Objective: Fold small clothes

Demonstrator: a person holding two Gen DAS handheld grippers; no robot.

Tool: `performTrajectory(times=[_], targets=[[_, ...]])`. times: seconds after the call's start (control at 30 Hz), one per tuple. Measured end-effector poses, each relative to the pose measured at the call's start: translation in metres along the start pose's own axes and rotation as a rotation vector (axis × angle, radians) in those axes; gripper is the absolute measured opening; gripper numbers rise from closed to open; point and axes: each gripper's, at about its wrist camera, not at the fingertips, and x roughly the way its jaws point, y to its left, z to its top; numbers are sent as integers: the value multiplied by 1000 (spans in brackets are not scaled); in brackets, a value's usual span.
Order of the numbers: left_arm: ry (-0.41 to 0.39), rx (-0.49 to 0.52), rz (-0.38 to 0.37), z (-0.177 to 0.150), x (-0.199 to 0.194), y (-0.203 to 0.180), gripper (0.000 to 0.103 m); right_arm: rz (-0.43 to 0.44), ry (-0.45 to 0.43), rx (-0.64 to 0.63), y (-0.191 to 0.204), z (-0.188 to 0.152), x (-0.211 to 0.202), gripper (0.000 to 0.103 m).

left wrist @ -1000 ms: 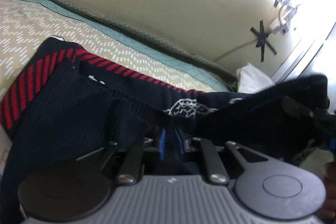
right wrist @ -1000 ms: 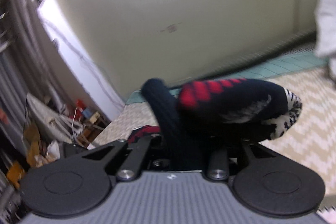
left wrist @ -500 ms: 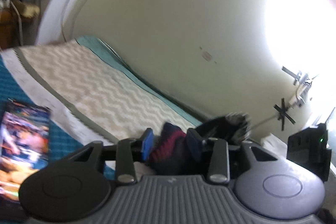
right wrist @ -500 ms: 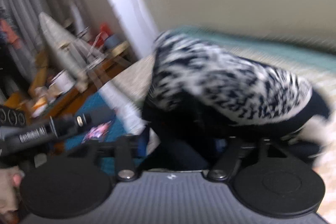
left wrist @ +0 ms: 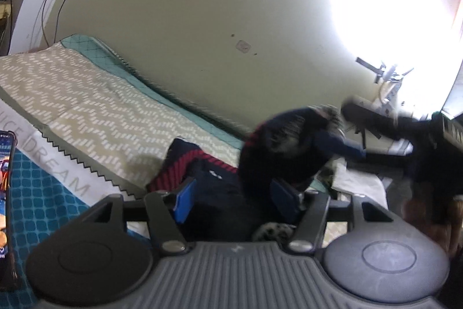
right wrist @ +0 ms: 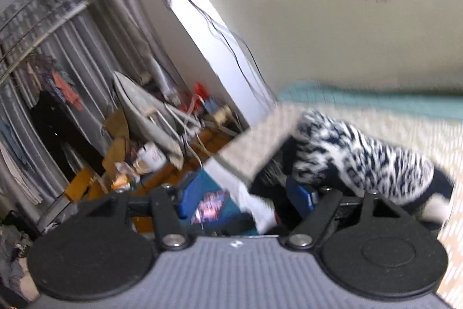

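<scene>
A small navy knit garment (left wrist: 220,181) with red stripes and a black-and-white patterned side lies bunched on the zigzag-patterned bed cover (left wrist: 86,112). My left gripper (left wrist: 234,197) is open, its blue pads either side of the navy cloth. In the right wrist view the garment (right wrist: 361,161) shows its patterned side, just right of my right gripper (right wrist: 246,197), which is open with cloth against its right pad (right wrist: 301,197). The other gripper (left wrist: 376,132) shows blurred at the right of the left wrist view.
A teal mat (left wrist: 43,201) and a phone (left wrist: 5,193) lie at the bed's near left. The wall (left wrist: 202,19) runs behind the bed. Left of the bed stands a cluttered low table (right wrist: 162,158), with curtains (right wrist: 72,62) behind it.
Both grippers held the garment shut one second ago and swung left. Both now stand open and the garment has dropped onto the bed.
</scene>
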Motion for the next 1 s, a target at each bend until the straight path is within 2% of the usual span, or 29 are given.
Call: performTrajectory(times=[0.07, 0.13, 0.23, 0.37, 0.47, 0.5, 0.57, 0.6, 0.63, 0.77, 0.83, 0.9, 0.97, 1.0], targets=[[-12, 25, -5, -3, -10, -7, 68, 4, -54, -44, 8, 7, -10, 71], [-19, 52, 2, -6, -21, -14, 85, -13, -94, -76, 10, 9, -15, 71], [-16, 73, -20, -10, -28, -26, 86, -54, -122, -82, 1, 4, -23, 71], [-28, 154, -60, -15, -29, -50, 88, -56, -150, -43, -20, -15, -38, 71], [2, 226, -26, -21, -10, -63, 86, -93, -157, -15, -32, -26, -46, 70], [19, 243, 5, -24, -1, -65, 82, -104, -153, -3, -36, -28, -47, 69], [49, 260, 67, -28, 14, -62, 63, -107, -134, 11, -39, -32, -46, 67], [71, 262, 109, -30, 21, -59, 38, -107, -118, 15, -39, -34, -41, 66], [86, 252, 133, -32, 23, -54, 22, -108, -95, 21, -41, -35, -36, 64], [123, 142, 115, -39, 15, -28, 18, -118, -44, 23, -45, -25, 8, 62], [146, 113, 126, -46, 9, -18, 18, -165, -28, -2, -49, -15, 40, 62], [166, 76, 133, -53, 3, -9, 18, -232, 16, -31, -57, -7, 75, 62], [174, 51, 140, -57, 0, -5, 18, -344, 101, -58, -72, -4, 118, 57], [176, 44, 146, -59, -2, -3, 19, -397, 128, -88, -79, -7, 132, 59]])
